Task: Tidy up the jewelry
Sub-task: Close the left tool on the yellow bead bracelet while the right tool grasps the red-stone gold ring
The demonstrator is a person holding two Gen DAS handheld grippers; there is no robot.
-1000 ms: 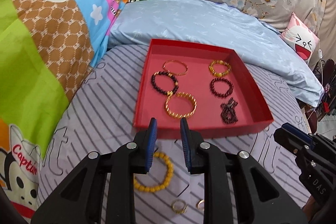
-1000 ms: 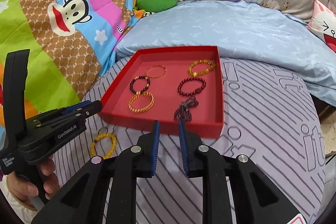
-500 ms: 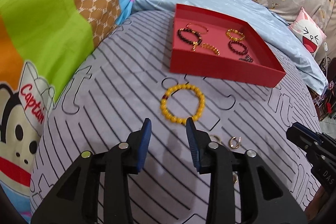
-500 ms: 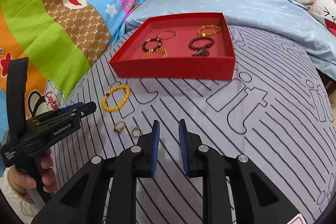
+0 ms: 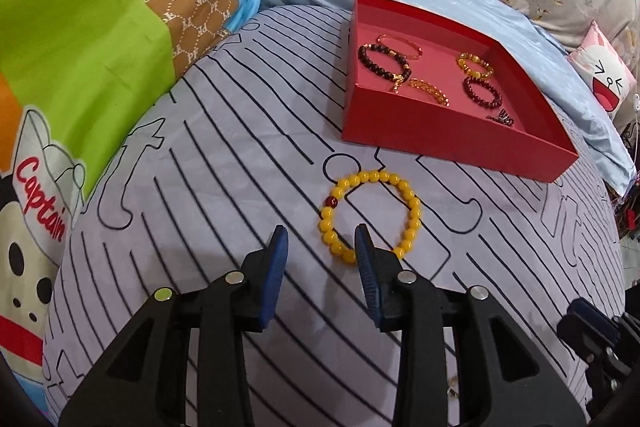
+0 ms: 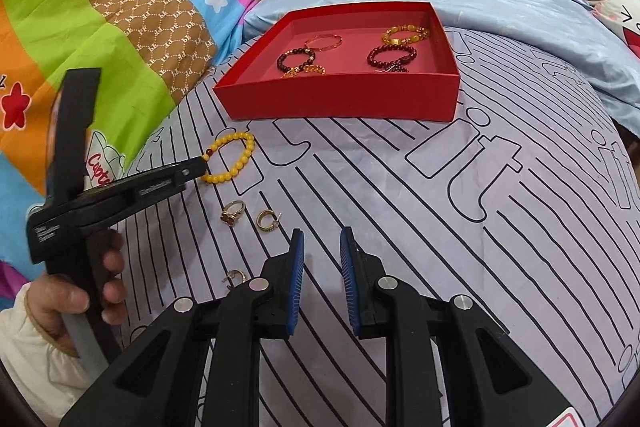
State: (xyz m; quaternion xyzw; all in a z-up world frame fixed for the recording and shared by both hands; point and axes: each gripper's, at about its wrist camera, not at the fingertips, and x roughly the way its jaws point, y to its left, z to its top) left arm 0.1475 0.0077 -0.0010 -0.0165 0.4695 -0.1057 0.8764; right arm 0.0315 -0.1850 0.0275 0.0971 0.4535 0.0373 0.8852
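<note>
Clearly the left gripper [image 5: 320, 243] is the nearer tool: its jaws stand wide apart and hold nothing, and the yellow bead bracelet [image 5: 370, 215] lies flat on the striped cover [image 5: 200, 167] just ahead of it and a little to its right. The right-hand finger [image 5: 365, 255] overlaps the bracelet's near arc, while the other finger sits off to the left of the ring, so the loop is not yet centred between the tips; whether that finger touches the beads cannot be told. Being a closed ring, the bracelet has no long axis to align with; what matters is straddling one stretch of beads. A small shift to the gripper's right, then a pinch across the near arc, looks like the next need.

Beyond the bracelet, farther forward and to the right, sits the red tray [image 5: 440, 143] with several bracelets already inside.

Meanwhile the right gripper [image 6: 322, 247] hangs partly open and empty, well apart from the bracelet, which lies ahead and far to its left. Nearer to it, ahead-left, rest a gold ring [image 6: 233, 211] and two small earrings [image 6: 267, 219].
</note>
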